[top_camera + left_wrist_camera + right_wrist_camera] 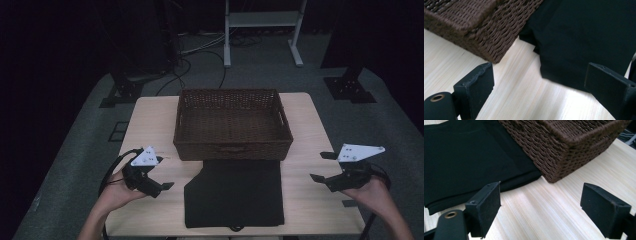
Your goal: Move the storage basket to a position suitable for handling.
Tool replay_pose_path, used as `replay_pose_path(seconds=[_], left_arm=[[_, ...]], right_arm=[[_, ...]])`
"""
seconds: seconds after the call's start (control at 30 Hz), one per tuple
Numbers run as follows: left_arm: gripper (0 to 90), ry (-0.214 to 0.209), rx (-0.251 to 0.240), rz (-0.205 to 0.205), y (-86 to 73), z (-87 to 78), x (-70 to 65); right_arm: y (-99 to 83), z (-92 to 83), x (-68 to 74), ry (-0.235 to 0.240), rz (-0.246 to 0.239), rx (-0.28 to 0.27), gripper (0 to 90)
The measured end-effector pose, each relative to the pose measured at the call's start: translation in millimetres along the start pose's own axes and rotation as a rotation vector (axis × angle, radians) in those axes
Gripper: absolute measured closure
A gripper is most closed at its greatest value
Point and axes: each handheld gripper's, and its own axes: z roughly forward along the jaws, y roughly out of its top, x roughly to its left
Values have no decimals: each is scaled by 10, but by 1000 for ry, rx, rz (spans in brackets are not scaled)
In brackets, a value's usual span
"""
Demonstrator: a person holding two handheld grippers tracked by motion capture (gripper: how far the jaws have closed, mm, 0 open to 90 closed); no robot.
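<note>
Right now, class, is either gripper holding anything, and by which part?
Nothing is held. The left gripper and right gripper are both open above the table, beside the black cloth.

Beyond pale wooden table [310,130]: grey carpeted floor [300,77], tangled cables [200,50], white metal stand legs [227,45], black floor bases [350,87] either side.

Baskets: one brown woven wicker basket [232,145]
Cloths: one folded black cloth [235,192]
Tables: one light wooden table [305,200]
Grippers: two black grippers, left gripper [159,179], right gripper [320,167]
</note>
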Motion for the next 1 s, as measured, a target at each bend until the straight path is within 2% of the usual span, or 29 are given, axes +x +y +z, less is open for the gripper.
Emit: replay_pose_path(seconds=[0.7,1.0], left_arm=[[71,-44,22,45,251,143,-102],[71,-62,30,65,355,220,-151]], right_arm=[[417,112,191,64,-112,23,148],[531,193,258,98,-148,34,146]])
